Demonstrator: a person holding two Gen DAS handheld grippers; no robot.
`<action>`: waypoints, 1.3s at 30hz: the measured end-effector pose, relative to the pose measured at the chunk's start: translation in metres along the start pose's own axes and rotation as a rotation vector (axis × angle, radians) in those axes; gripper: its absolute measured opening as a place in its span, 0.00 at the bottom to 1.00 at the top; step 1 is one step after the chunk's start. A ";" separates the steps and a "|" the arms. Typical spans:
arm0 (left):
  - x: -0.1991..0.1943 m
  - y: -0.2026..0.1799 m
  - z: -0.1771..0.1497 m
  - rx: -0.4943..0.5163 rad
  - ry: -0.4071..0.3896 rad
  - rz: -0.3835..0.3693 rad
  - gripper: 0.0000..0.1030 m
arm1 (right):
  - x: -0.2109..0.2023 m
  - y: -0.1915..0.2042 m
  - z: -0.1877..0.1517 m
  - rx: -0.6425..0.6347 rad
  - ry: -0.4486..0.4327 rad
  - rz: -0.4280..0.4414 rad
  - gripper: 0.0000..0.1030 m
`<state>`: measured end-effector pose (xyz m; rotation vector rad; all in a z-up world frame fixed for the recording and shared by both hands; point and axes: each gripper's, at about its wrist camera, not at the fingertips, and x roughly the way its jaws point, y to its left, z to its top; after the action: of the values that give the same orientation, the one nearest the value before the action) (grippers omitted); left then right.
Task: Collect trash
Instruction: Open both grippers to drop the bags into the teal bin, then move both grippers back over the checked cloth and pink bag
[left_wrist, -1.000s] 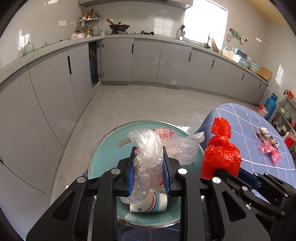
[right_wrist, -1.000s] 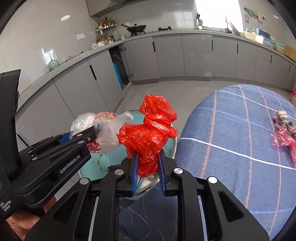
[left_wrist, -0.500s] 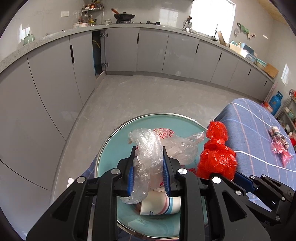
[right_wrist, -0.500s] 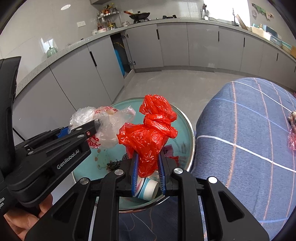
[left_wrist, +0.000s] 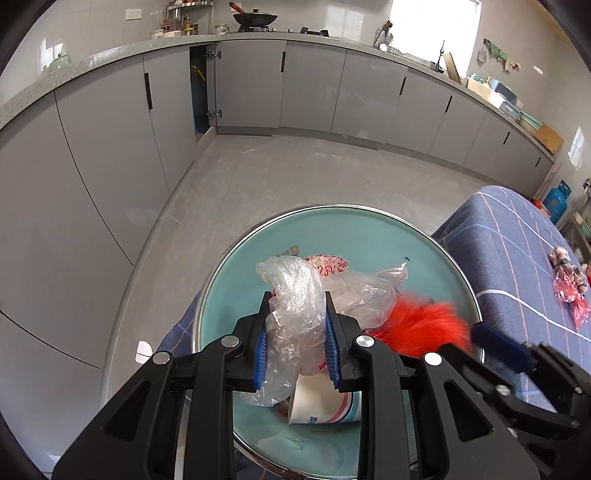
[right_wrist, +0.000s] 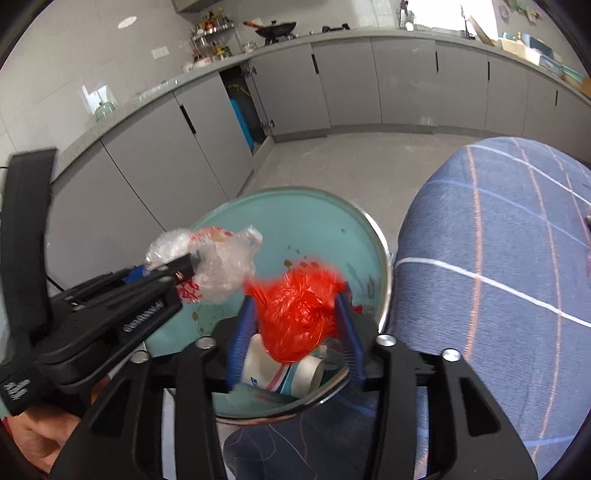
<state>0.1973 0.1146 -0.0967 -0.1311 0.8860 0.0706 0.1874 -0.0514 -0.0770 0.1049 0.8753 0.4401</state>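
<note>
My left gripper (left_wrist: 295, 350) is shut on a crumpled clear plastic bag (left_wrist: 295, 295) and holds it above a round teal basin (left_wrist: 351, 236). From the right wrist view, the same bag (right_wrist: 221, 266) hangs at the left gripper's tip. The jaws of my right gripper (right_wrist: 295, 332) are opening over the basin (right_wrist: 295, 214). Between the parted pads, a knotted red plastic bag (right_wrist: 295, 310) is blurred and dropping. That red bag (left_wrist: 417, 325) also shows as a blur in the left wrist view. A striped paper cup (left_wrist: 325, 406) lies on its side in the basin.
A table with a blue checked cloth (right_wrist: 498, 258) stands right of the basin. A pink wrapper (left_wrist: 569, 280) lies on the cloth. Grey kitchen cabinets (left_wrist: 110, 129) run along the far walls across bare floor. A hand (right_wrist: 37, 435) holds the left gripper.
Both grippers sank closer to the basin. The right gripper's jaws parted and the red bag, gripped upright before, slumped down between them. The left grip on the clear bag is unchanged.
</note>
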 end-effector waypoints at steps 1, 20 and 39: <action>0.000 0.000 0.000 0.001 0.000 0.001 0.25 | -0.005 -0.001 -0.001 0.001 -0.012 -0.007 0.46; -0.044 -0.024 -0.005 0.029 -0.180 0.138 0.94 | -0.084 -0.030 -0.018 0.067 -0.199 -0.127 0.49; -0.107 -0.080 -0.025 0.103 -0.293 0.109 0.94 | -0.137 -0.062 -0.039 0.132 -0.294 -0.164 0.56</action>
<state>0.1202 0.0315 -0.0225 0.0243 0.6025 0.1416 0.1017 -0.1678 -0.0196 0.2123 0.6172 0.2054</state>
